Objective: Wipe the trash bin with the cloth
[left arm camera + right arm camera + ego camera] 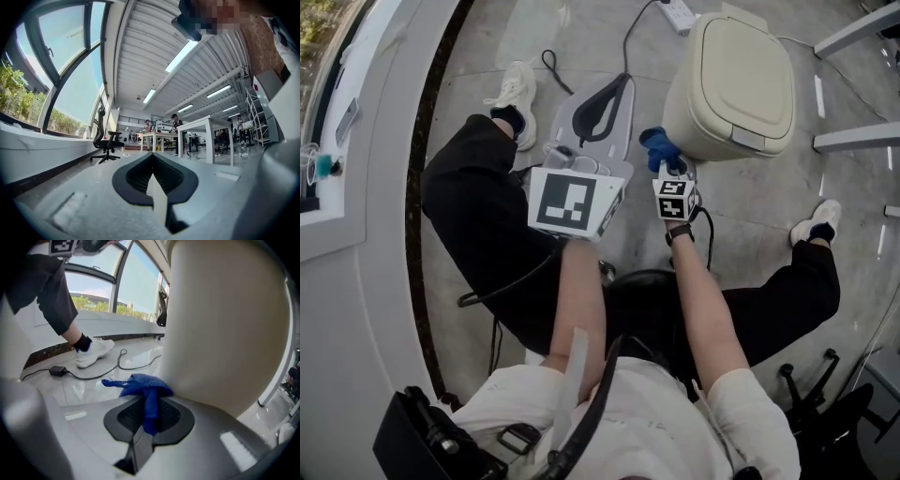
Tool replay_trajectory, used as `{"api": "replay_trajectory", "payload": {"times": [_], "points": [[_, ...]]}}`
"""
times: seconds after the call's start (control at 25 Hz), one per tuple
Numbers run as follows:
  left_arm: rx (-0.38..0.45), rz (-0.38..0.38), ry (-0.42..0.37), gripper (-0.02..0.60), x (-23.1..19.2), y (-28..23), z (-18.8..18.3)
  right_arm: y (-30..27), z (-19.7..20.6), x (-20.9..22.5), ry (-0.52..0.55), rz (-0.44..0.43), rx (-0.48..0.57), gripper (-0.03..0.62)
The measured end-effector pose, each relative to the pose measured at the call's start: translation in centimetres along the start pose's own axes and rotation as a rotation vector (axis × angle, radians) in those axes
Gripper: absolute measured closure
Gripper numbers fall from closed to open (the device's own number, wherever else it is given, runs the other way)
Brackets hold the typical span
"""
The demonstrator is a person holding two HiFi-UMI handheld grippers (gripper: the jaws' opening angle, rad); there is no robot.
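Pinching a crumpled blue cloth (140, 383), right tool (149, 420) sits beside beige plastic trash bin (225, 333) | I'd press flat, stroke long | left tool (154, 187) pressed together, empty

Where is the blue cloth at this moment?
In the head view, the blue cloth is right of centre, clamped in the right hand-held gripper, next to the left side of the beige trash bin.

Smooth matt plastic trash bin (741, 84); textured fabric cloth (140, 384)
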State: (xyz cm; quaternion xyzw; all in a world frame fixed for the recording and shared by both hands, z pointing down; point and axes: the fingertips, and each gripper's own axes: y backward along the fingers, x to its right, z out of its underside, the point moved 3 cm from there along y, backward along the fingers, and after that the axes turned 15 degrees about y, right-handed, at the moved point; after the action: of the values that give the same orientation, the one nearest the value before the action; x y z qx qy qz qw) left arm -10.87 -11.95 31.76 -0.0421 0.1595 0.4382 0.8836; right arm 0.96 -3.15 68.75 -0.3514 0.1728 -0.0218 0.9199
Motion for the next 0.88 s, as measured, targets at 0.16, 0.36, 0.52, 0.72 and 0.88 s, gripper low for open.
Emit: {"api": "replay_trajectory", "payload": {"times": [0.16,0.36,0.52,0.72,0.88], "points": [[-0.016,-0.011,-0.025,0.580,0.5,-0.4,0.5,-3.3,3.8,-1.2,-0.053,-0.072,-0.124,0.556],[-0.004,-0.092,-0.024,0.580,0.8,0.2,0.6,-1.2,2.0,-1.0,-0.048,-0.100,-0.030,0.556],[0.023,-0.166,-0.027,0.580,1.6,1.7,0.7,7.8,-5.7,0.2,-0.054,-0.090,0.276,0.556],[0.073,-0.234,-0.018,0.580,3.6,3.9,0.0,20.9,-14.9,4.1,-0.040,-0.085,0.651,0.556],[0.107,-0.245,-0.022,0.581,5.9,4.3,-0.4,26.3,-16.8,9.6,-0.011,-0.018,0.779,0.556]]}}
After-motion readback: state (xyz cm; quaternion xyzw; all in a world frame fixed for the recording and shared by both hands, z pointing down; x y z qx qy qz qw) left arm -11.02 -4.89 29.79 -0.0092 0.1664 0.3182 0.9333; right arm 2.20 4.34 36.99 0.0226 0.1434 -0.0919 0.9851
